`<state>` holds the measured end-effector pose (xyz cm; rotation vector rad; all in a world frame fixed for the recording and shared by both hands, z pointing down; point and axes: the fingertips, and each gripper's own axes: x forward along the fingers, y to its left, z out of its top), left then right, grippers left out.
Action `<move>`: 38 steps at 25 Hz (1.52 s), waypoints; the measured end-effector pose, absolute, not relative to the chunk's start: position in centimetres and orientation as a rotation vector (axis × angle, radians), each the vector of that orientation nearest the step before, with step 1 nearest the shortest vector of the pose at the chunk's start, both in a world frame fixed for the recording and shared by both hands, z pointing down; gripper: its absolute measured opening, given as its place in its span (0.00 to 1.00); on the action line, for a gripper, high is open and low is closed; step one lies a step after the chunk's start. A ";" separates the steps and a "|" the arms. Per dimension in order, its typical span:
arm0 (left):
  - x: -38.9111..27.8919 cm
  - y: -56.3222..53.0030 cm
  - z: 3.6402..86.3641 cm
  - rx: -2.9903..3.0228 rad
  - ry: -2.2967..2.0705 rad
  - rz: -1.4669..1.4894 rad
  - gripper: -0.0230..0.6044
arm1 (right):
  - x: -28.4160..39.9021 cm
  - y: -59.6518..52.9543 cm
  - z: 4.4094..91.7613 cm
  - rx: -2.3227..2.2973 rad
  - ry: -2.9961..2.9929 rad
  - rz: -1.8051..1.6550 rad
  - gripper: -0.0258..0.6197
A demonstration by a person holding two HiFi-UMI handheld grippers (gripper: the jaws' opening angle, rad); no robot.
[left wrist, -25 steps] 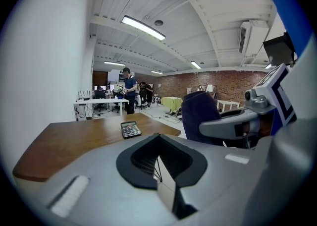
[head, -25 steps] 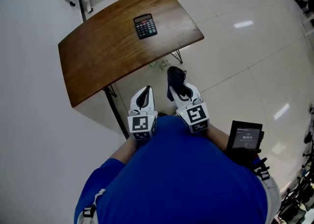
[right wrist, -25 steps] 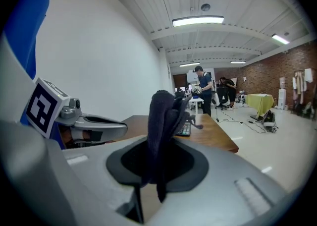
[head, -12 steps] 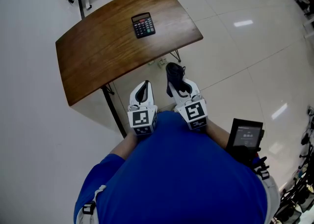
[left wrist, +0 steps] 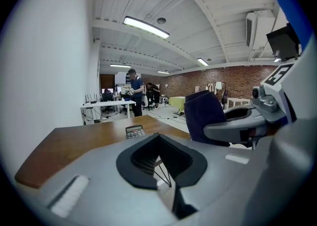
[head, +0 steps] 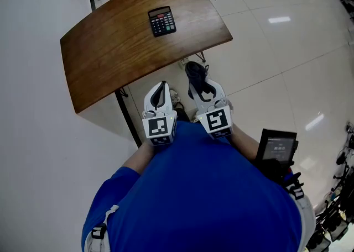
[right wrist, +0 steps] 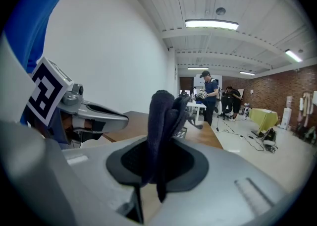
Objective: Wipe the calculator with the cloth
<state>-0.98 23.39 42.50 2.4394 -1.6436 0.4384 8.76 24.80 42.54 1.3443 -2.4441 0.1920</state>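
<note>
Now, against the view a second ago, the brown curved-edged wooden table (head: 110, 52) sits slightly closer under the head camera, and both grippers have come nearer its near edge without yet crossing it. On the table, the small black calculator with rows of keys (head: 162, 21) lies flat by the far edge, toward the far right corner, well apart from the near edge; nothing else rests on the wood. The left gripper (head: 160, 88), held just off the near edge, has its jaws brought together at the tips and nothing between them; only floor and table legs show through the gap behind the pads. Beside it, the right gripper (head: 198, 82) is clamped on the dark navy bunched cloth (head: 194, 73), which stands up past the jaw tips in a thick fold. At far right a black flat screen device (head: 278, 151) hangs at the person's hip. Judged from this, the approach is under way; the cloth remains well short of the calculator, so wiping has not begun.
</note>
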 end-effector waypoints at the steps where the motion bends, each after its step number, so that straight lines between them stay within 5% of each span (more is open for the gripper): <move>1: -1.0 23.4 42.4 2.453 -1.646 0.438 0.04 | 8.7 24.8 42.5 1.340 -2.442 0.184 0.16; 38: -7.7 -1.6 47.1 2.411 -1.448 0.399 0.04 | 3.6 -2.0 48.3 1.280 -2.196 0.258 0.16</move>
